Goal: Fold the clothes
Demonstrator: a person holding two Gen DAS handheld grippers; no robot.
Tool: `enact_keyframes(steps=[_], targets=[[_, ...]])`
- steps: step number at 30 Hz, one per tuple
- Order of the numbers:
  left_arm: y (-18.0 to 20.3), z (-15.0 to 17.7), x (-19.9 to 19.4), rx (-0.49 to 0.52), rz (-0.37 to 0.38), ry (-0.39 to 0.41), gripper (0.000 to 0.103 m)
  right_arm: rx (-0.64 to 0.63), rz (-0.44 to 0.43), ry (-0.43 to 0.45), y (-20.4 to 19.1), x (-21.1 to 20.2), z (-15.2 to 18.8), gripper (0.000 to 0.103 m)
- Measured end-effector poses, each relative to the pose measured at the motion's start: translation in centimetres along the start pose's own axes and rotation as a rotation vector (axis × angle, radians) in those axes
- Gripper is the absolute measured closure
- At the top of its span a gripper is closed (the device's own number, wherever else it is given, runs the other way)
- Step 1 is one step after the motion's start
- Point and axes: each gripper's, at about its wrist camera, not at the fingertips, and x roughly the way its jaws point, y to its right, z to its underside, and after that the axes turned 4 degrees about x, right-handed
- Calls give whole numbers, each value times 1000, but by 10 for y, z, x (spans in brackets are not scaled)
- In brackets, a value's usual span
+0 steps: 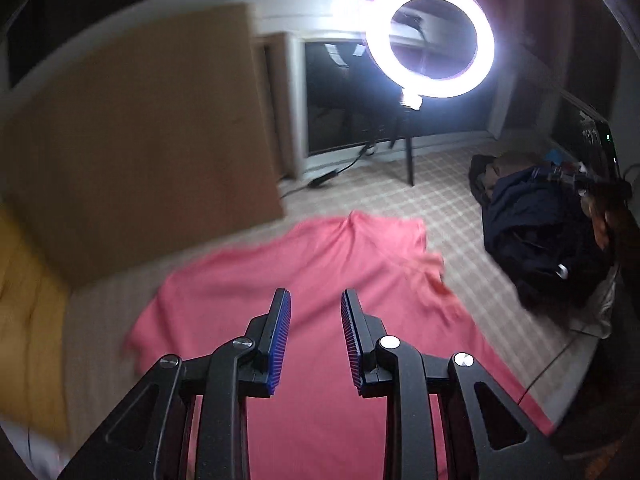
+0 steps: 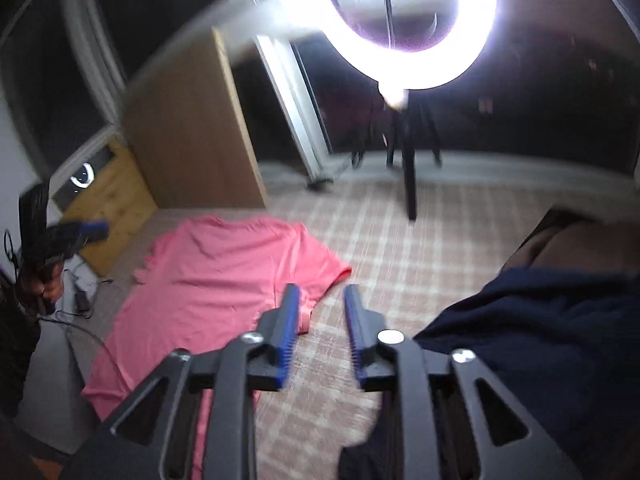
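left hand-held gripper | black linkage arms, silver screws, blue ribbed pads

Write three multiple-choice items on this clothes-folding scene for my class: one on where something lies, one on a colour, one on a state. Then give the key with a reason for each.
1. Where does the dark navy garment lie relative to the shirt, seen from the left wrist view?
A. on top of it
B. to its right, apart
C. to its left

2. What colour is the shirt spread on the checked cover?
A. pink
B. green
C. white

3. How do the left gripper and right gripper stand?
A. both shut on cloth
B. one open, one shut
C. both open, holding nothing

Key: B, bare checked cover shows between them; A, the cloth is plainly pink in both views; C, a gap shows between each pair of fingers.
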Motion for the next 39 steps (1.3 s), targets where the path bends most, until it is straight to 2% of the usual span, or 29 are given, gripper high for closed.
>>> enact_keyframes(steps=[2, 6, 9, 11, 13, 16, 19, 24, 31, 32, 34, 35, 39], targets=[[-8, 24, -45, -40, -21, 14, 77, -16, -29, 6, 6, -19, -3, 69], [42, 96, -87, -115, -91, -75, 75, -37, -134, -89, 7, -15, 12, 69], [108, 137, -63, -174, 70, -139, 73, -105, -174, -203, -17, 17, 50, 69], [158, 153, -30, -158, 196, -192, 73, -130, -217, -271, -35, 37, 78, 69], [201, 161, 3, -127, 268, -233, 74, -155, -253, -339, -54, 56, 103, 69], [199, 176, 9, -208, 238, -228, 72, -204, -295, -400, -84, 72, 131, 69], [197, 190, 15, -289, 206, -223, 74, -226, -336, -415, -105, 72, 137, 69], [107, 249, -31, -539, -38, -182, 74, -293, -369, -396, -159, 78, 118, 69], [12, 320, -44, -655, -92, -144, 72, -447, -402, -415, -290, 115, 119, 69], [-2, 330, -46, -672, -99, -138, 71, -465, -395, -418, -311, 124, 122, 69], [-29, 351, -49, -704, -114, -127, 61, -488, -382, -423, -349, 141, 125, 68], [-43, 361, -51, -721, -122, -122, 61, -492, -379, -424, -364, 149, 126, 68], [-68, 365, -29, -740, -21, -127, 61, -471, -336, -428, -415, 193, 118, 62]])
